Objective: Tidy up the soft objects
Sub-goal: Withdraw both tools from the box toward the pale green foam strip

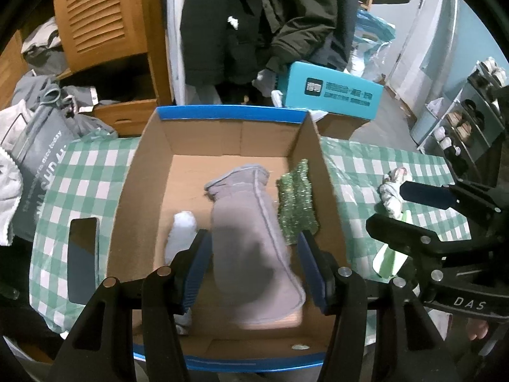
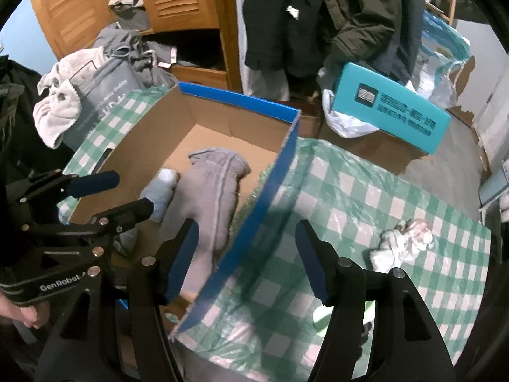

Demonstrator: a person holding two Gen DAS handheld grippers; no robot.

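Three soft items already lie in the open cardboard box with blue rim (image 1: 229, 113): a grey fabric mitten (image 1: 251, 242), a pale blue rolled sock (image 1: 179, 235) beside it, and a glittery green scrubbing cloth (image 1: 296, 200) against the right wall. One crumpled white patterned cloth (image 2: 402, 243) remains out on the green checked tablecloth (image 2: 366, 203). Left gripper (image 1: 253, 248) hangs spread over the mitten, gripping nothing; right gripper (image 2: 248, 245) is spread and empty above the box's edge.
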